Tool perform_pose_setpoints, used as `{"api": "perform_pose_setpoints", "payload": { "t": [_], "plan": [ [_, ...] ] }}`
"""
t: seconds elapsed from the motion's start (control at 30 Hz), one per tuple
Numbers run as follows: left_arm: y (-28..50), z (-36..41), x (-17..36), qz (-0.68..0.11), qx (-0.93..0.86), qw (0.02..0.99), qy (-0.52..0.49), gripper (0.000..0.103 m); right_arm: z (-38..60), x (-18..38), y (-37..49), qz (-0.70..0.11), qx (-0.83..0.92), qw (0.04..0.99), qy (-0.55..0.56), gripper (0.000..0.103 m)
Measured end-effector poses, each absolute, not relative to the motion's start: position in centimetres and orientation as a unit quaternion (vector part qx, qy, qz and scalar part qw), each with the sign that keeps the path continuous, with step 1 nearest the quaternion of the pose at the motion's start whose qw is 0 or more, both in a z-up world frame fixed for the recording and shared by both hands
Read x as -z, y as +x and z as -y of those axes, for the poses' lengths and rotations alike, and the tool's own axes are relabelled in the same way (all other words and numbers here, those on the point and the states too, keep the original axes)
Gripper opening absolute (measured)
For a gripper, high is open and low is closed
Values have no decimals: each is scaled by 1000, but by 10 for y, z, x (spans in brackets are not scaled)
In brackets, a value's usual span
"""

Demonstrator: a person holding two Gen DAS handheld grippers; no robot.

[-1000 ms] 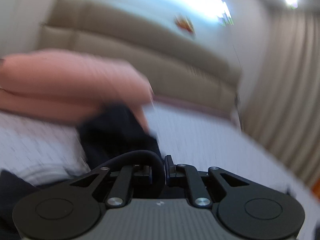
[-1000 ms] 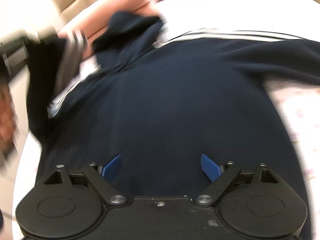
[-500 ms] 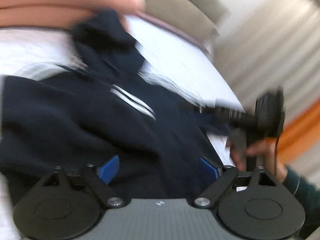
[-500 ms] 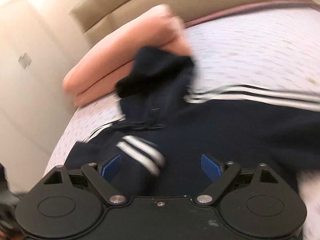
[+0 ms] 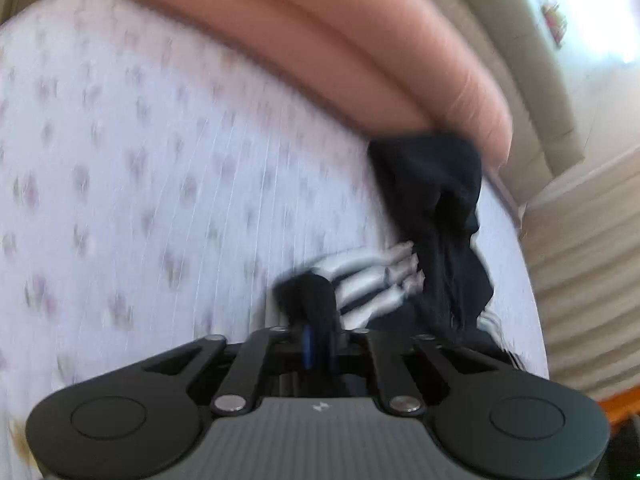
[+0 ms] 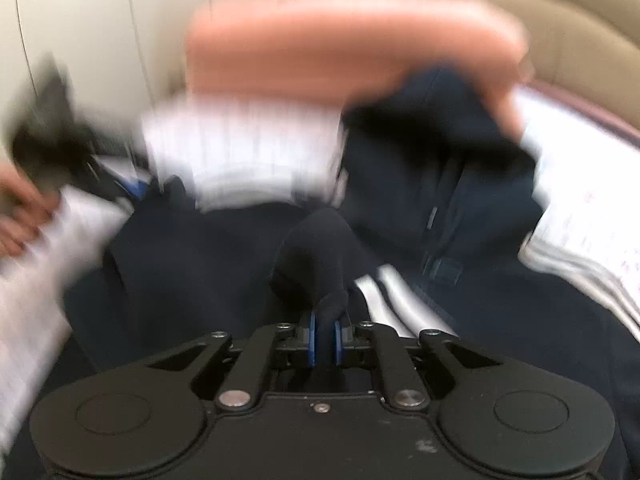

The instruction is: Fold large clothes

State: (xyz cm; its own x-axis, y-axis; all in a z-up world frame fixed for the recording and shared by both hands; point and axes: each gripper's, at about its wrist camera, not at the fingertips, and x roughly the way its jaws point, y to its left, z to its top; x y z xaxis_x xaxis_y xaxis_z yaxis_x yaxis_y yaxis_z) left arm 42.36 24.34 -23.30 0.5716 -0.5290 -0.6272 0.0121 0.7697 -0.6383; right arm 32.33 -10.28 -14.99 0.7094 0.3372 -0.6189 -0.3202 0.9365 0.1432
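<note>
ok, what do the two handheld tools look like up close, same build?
Nearly. Left tool: black linkage arms, silver pivot screws, round black end caps, blue pads, grey ribbed body with a small white logo. Right tool: same black linkages, silver screws and blue pads, but an all-black body with a centre screw.

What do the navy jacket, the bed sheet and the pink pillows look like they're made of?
Jacket: soft matte knit, likely a synthetic tracksuit fabric; it bunches in limp folds and has white stripes.
Sheet: thin, matte woven cloth, probably cotton, with a small floral print and fine lines.
Pillows: smooth, plump matte fabric; blur hides the weave.
</note>
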Motion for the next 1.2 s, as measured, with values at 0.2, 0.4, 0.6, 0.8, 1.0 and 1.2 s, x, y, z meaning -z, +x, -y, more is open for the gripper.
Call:
{"api": "perform_pose_setpoints", "payload": {
  "t": [0.2,0.4,0.6,0.8,1.0,1.2],
  "plan": [
    [405,-253,226,-317,116,884,-323,8,246,153,280,-201,-44,937,281,12],
    [389,-259,243,-353,149,853,-354,47,338,244,263,-302,20,830,467,80],
    [402,-233,252,-400,167,850,-299,7,327,244,289,-304,6,866,397,81],
    [405,-224,242,-357,145,884,-266,7,315,212,280,-259,25,899,351,16],
    [380,-226,226,-374,102,897,-212,31,332,224,278,-340,45,888,306,62],
    [344,-184,181,-445,123,875,-147,92,324,197,272,-363,69,911,183,90]
  ]
}}
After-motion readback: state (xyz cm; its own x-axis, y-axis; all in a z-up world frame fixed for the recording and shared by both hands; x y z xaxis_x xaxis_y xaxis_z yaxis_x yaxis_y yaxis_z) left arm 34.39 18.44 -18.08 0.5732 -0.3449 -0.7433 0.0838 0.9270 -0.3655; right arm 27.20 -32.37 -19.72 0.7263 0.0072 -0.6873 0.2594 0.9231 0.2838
